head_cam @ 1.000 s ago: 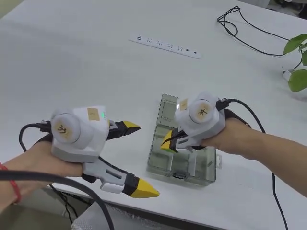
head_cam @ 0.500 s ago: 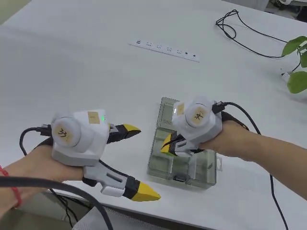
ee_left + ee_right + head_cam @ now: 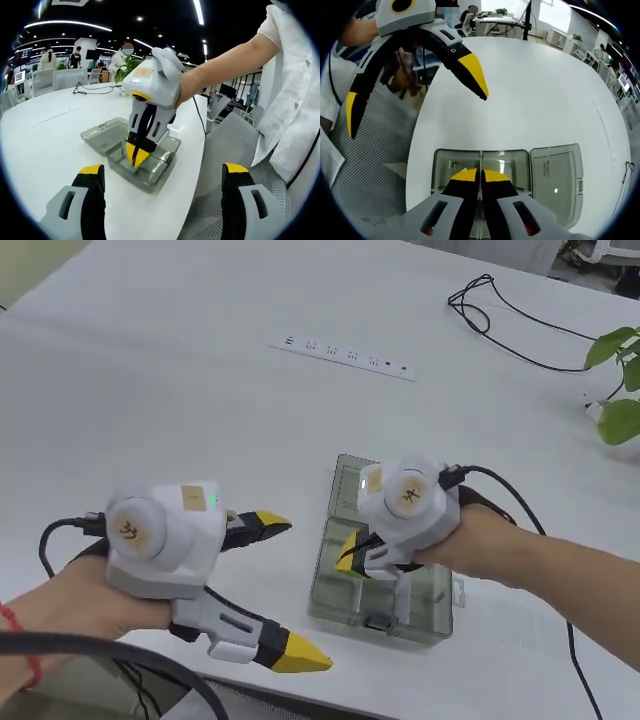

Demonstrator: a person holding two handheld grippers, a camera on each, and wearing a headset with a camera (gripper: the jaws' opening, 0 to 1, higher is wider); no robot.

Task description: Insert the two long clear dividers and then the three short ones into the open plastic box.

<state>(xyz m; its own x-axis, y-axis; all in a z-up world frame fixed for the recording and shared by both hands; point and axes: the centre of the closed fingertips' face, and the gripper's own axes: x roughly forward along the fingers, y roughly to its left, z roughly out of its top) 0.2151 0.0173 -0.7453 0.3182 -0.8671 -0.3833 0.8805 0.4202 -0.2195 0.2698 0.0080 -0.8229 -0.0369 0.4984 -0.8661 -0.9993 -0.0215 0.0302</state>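
The clear plastic box (image 3: 333, 588) lies open near the table's front edge, its lid (image 3: 348, 480) flat behind the tray. My right gripper (image 3: 348, 552) points down into the tray, shut on a thin clear divider (image 3: 481, 161) held upright on edge between the yellow tips. In the right gripper view the tray (image 3: 445, 165) sits under the jaws and the lid (image 3: 555, 175) lies to the right. My left gripper (image 3: 284, 590) hovers open left of the box, holding nothing. The left gripper view has my left gripper (image 3: 162, 172) facing the right gripper (image 3: 137, 154) over the box (image 3: 152, 175).
A white power strip (image 3: 345, 353) lies at the back of the white table. A black cable (image 3: 500, 310) coils at the back right, beside a green plant (image 3: 620, 380). The table's front edge (image 3: 420, 702) runs just below the box.
The head camera has shifted a little. My right gripper has stayed shut over the tray with the divider, and the left gripper has stayed open beside the box.
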